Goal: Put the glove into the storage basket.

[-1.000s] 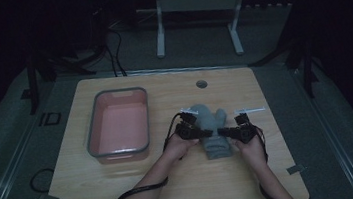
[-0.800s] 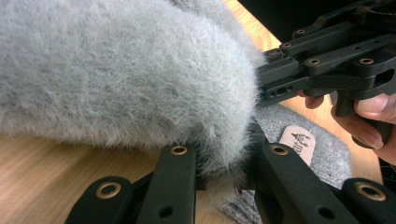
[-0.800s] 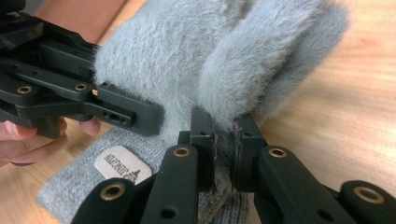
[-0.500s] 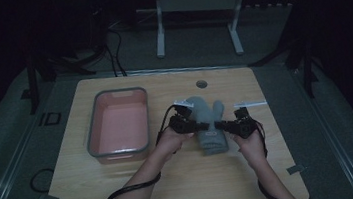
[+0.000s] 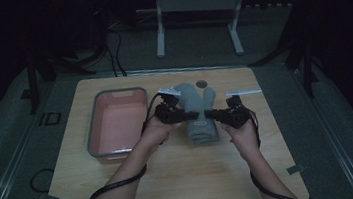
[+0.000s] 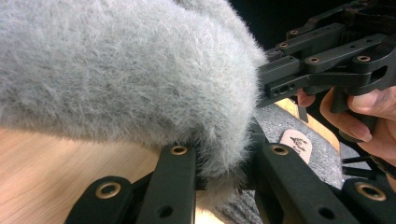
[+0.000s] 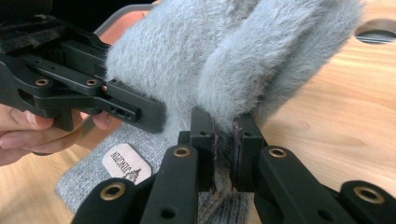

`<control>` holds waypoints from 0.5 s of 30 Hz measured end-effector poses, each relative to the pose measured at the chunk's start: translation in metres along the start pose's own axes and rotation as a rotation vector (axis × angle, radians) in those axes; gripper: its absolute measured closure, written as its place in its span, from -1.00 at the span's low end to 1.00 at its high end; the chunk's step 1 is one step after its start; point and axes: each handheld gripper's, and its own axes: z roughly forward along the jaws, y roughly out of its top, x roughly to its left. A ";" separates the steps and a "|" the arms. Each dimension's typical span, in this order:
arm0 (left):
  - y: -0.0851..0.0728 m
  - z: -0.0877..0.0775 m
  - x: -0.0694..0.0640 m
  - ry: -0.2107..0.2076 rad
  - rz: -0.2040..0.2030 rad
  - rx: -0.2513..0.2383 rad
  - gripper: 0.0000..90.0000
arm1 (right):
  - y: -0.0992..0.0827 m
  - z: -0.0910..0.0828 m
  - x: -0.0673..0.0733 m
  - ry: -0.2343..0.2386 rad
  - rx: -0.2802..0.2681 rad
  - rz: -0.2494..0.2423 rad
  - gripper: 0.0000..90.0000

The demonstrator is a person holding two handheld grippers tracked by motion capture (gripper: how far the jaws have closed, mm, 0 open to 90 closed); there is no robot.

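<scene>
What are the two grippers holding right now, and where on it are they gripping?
Both hold the grey fuzzy mitten. The left gripper pinches its left edge and the right gripper its right edge, each with fingers shut on the fleece near the knit cuff.

A dim room: a pale wooden table [image 5: 173, 180] on grey floor [image 5: 348, 125], with a white metal frame stand [image 5: 194, 7] behind.

Light wooden table [image 5: 183, 179], pink grey-rimmed tray [image 5: 117, 124] at its left, white metal frame [image 5: 194, 7] behind
</scene>
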 end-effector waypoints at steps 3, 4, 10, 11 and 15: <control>0.002 -0.015 0.004 0.007 0.004 0.004 0.81 | 0.008 0.006 0.010 0.016 -0.005 -0.006 0.82; 0.003 -0.020 0.005 0.012 0.005 0.003 0.81 | 0.011 0.008 0.013 0.021 -0.009 -0.006 0.82; -0.001 -0.053 0.015 0.032 0.011 -0.003 0.81 | 0.024 0.026 0.035 0.054 -0.006 -0.017 0.82; -0.003 -0.059 0.017 0.037 0.010 -0.004 0.81 | 0.026 0.030 0.039 0.060 -0.006 -0.023 0.82; -0.009 -0.083 0.024 0.071 0.007 -0.012 0.81 | 0.034 0.046 0.056 0.085 0.002 -0.036 0.82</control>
